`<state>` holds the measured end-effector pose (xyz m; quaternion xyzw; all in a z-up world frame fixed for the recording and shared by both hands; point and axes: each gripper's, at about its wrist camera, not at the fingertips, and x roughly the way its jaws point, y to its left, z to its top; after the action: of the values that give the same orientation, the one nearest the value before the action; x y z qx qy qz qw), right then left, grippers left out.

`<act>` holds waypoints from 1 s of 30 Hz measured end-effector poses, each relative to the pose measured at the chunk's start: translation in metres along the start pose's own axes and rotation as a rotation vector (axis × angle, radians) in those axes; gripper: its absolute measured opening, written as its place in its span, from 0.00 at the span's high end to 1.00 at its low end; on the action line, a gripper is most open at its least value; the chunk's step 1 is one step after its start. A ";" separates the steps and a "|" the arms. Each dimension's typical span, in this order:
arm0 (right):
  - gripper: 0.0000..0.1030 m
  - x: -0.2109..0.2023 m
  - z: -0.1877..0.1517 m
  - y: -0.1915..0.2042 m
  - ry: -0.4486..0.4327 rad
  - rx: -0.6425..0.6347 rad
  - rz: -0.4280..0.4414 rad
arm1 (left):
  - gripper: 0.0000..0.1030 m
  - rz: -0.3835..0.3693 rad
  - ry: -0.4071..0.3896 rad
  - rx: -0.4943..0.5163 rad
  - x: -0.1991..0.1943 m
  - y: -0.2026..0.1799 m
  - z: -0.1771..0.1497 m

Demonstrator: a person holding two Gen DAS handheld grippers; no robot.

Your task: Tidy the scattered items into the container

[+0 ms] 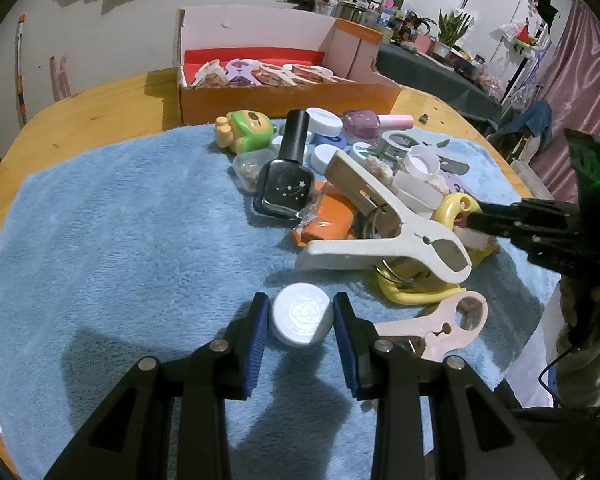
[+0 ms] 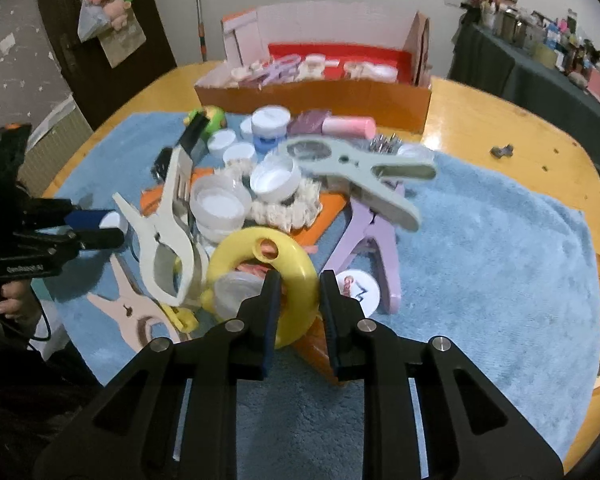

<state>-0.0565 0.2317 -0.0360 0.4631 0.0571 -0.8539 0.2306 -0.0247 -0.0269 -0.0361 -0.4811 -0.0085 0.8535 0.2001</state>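
Grasp step, both hands loaded; the next move calls for a lift and carry to the orange box (image 1: 283, 98) at 12 o'clock. Left gripper (image 1: 302, 322) is clamped on the round white lid (image 1: 302, 320), seated between the blue pads on the blue towel (image 1: 119, 240). Right gripper (image 2: 300, 304) is clamped on the yellow ring (image 2: 295, 268): rim between the pads, loop reaching to 11 o'clock over the pile.

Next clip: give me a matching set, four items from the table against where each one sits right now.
Items:
1 white round lid
2 yellow ring
3 black nail polish bottle
4 green toy

Places:
A in front of the orange box
B in the right tool
C lying in the pile
D in the left tool

Pairs: 1-D, 2-B, 3-C, 4-A
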 end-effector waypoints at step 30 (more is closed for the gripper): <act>0.83 -0.024 0.006 0.010 -0.119 -0.024 0.022 | 0.66 -0.009 -0.039 -0.010 -0.017 0.000 0.004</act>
<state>-0.0451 0.2296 -0.0118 0.4093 0.0487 -0.8765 0.2485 -0.0203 -0.0320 -0.0204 -0.4653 -0.0188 0.8617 0.2015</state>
